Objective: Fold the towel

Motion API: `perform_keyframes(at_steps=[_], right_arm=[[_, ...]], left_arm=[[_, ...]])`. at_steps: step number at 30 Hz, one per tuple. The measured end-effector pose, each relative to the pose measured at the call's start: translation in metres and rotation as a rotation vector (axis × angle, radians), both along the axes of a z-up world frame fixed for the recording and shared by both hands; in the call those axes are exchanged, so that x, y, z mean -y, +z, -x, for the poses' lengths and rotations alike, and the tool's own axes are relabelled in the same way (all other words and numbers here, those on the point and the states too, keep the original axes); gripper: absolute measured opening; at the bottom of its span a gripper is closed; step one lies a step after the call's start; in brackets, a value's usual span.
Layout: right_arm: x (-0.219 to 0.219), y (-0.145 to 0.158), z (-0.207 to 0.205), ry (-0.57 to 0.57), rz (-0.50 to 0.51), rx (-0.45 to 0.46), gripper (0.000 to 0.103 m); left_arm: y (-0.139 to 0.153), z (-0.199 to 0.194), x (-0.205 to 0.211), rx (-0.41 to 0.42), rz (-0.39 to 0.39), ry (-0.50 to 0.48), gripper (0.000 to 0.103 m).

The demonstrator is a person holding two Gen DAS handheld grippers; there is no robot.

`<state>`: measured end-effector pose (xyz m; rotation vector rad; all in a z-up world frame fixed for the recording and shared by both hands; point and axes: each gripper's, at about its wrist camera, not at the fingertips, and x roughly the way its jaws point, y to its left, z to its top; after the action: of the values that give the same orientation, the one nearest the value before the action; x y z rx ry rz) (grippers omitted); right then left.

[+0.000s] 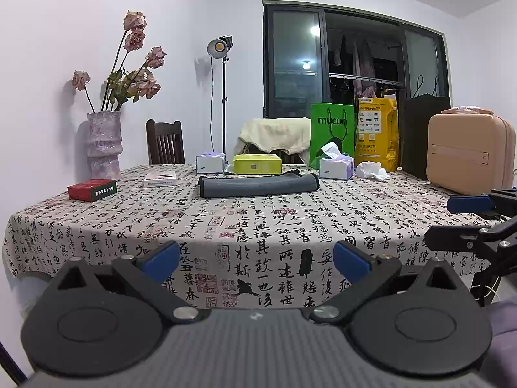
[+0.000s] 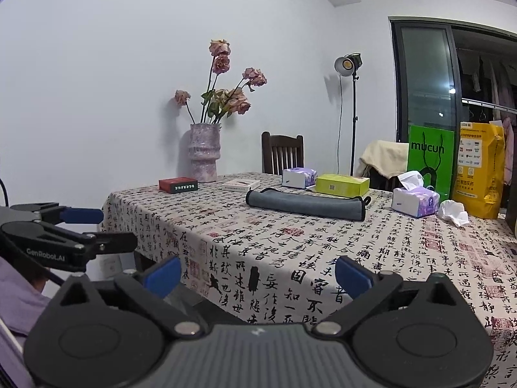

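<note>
Left gripper (image 1: 257, 260): we hold it off the near edge of the table, blue pads (image 1: 163, 260) spread wide, nothing between them. Right gripper (image 2: 257, 274): same posture, fingers apart and empty, aimed across the near corner of the table from the right. Each gripper shows in the other's view, at the frame edge, level with the tabletop and clear of it.

We note the towel (image 1: 258, 186), grey, lying already folded into a long flat band on the far half of the tablecloth (image 1: 290, 220), well apart from both grippers. Its long side runs across the left wrist view; from the right wrist view it sits at a slant (image 2: 305, 205). We touch it with neither gripper.

Around the towel:
- yellow-green box (image 1: 257, 164) just behind it
- a tissue box (image 1: 210, 163) to the left of the yellow-green box, a second tissue box (image 1: 334, 166) to its right with a sheet pulled up
- crumpled tissue (image 1: 371, 170) beside the second tissue box
- white flat box (image 1: 160, 178) and red box (image 1: 92, 190) further left
- vase (image 1: 104, 144) of dried roses at the far left corner
- green bag (image 1: 332, 132), yellow bag (image 1: 376, 131) and beige case (image 1: 465, 152) along the far right
- studio lamp (image 1: 219, 47) on a stand and a dark chair (image 1: 165, 142) behind the table
</note>
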<state>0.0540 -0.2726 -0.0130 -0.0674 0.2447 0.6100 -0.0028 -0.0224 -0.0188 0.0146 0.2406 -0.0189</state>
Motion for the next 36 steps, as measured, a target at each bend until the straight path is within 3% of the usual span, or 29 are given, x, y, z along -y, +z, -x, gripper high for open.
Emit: perform_keyframes(at_steps=[36], right_arm=[[-0.0022, -0.002, -0.0021, 0.007, -0.003, -0.013, 0.102]], left_arm=[[0.0007, -0.0008, 0.0011, 0.007, -0.01, 0.002, 0.103]])
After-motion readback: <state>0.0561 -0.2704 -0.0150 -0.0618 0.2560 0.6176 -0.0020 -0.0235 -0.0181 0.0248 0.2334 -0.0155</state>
